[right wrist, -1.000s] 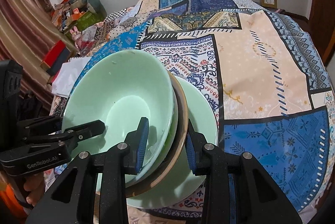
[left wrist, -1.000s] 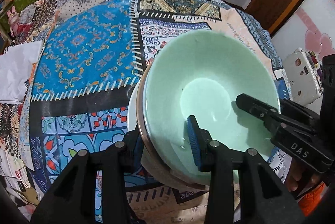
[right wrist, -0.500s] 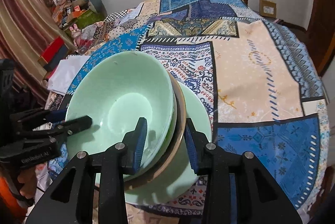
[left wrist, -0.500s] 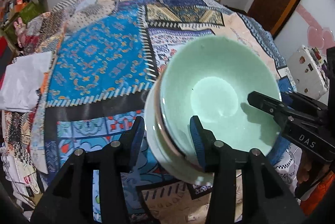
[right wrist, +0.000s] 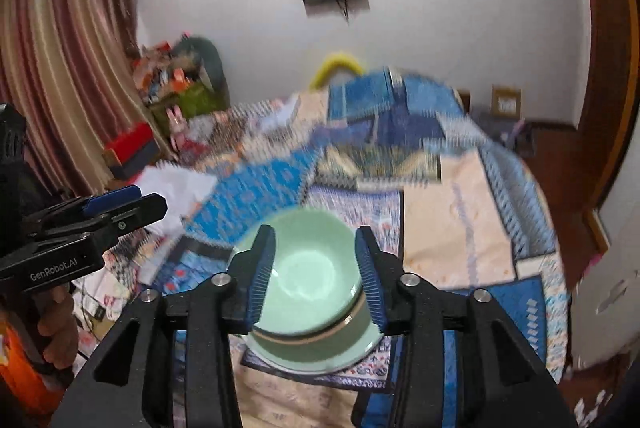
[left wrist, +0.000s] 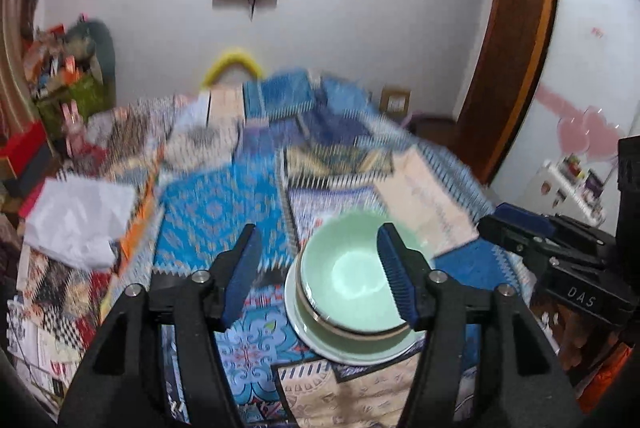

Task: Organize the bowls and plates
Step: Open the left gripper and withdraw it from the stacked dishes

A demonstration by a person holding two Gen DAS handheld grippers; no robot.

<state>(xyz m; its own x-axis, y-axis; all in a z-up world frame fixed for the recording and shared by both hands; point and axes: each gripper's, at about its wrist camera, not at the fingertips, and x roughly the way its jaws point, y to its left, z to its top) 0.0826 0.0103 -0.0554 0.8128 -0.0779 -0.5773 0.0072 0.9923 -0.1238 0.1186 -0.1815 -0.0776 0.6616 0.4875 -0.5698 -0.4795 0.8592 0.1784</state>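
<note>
Green bowl [left wrist: 352, 280] sits nested in a stack w/ a brown-rimmed dish under it and a pale green plate [left wrist: 340, 350] at the bottom, on the patchwork cloth [left wrist: 216, 216] near the table's near edge. Left gripper [left wrist: 320, 276] is raised above the stack, jaws apart, nothing held. Right gripper [right wrist: 316, 268] likewise: jaws wide apart, empty, bowl seen btwn its fingers. White crumpled paper [left wrist: 76, 224] lies far left.

Both released from the bowl stack [left wrist: 352, 292]. Left gripper [left wrist: 318, 270] and right gripper [right wrist: 316, 274] now spread wide, pulled back and raised clear.
</note>
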